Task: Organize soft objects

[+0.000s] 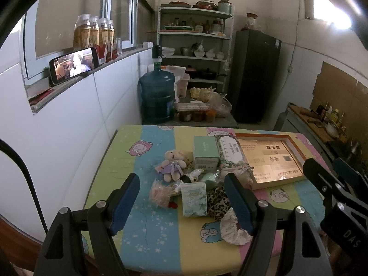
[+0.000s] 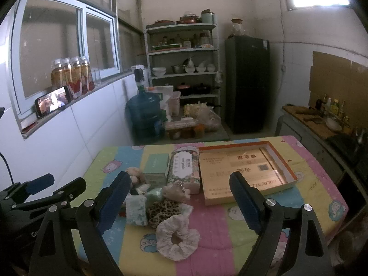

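Note:
A pile of small things lies mid-table: a plush bear in a purple dress (image 1: 173, 163), a leopard-print scrunchie (image 1: 218, 201) (image 2: 162, 209), a white lace scrunchie (image 1: 232, 230) (image 2: 177, 237), a pale pink scrunchie (image 2: 176, 192), a tissue pack (image 1: 193, 199) (image 2: 136, 209) and a crinkly pink bag (image 1: 159, 193). An open shallow gold box (image 1: 271, 158) (image 2: 243, 170) sits to the right. My left gripper (image 1: 181, 203) is open above the pile's near side. My right gripper (image 2: 181, 203) is open above the lace scrunchie. Both are empty.
A mint green box (image 1: 205, 153) (image 2: 156, 165) and a floral box (image 1: 230, 151) (image 2: 184, 168) stand behind the pile. The table wears a striped cartoon cloth (image 1: 151, 227) (image 2: 230, 234). A wall runs along the left; a water jug (image 1: 157, 96), shelves and a fridge (image 2: 247, 82) stand beyond.

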A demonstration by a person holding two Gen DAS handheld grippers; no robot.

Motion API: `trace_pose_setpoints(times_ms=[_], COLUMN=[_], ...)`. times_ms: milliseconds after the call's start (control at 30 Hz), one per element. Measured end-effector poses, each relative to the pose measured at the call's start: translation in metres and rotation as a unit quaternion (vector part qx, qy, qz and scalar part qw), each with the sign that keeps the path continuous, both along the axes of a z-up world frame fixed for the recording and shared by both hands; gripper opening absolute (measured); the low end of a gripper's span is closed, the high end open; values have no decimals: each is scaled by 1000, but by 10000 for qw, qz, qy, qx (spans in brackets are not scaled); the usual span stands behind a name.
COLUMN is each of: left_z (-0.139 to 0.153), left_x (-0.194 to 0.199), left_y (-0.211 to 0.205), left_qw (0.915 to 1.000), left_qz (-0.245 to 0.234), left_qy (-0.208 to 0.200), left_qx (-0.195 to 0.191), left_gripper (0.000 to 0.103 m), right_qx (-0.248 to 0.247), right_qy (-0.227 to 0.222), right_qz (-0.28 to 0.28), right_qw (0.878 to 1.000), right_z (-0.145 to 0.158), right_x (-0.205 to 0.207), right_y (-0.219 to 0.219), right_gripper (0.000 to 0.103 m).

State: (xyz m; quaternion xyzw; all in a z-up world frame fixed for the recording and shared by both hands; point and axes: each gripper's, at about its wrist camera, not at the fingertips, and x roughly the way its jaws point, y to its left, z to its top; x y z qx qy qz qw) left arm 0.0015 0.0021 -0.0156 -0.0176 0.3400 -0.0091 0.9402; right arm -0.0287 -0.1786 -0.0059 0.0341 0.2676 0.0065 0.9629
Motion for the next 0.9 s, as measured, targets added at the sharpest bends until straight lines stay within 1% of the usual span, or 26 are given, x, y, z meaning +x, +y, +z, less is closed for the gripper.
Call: trace_pose_setpoints(times_ms=[900], left_z=[-2], left_x=[-1], left_y=[1], left_qw=[10000], left_qz=[-32], left_qy=[10], left_qx=[-19], left_gripper=[76], right_qx=[21], right_qy=[52], right_qz=[115], right_qw=[9999], right_z=[-3], right_x=[0], right_y=[5], right_gripper=[89])
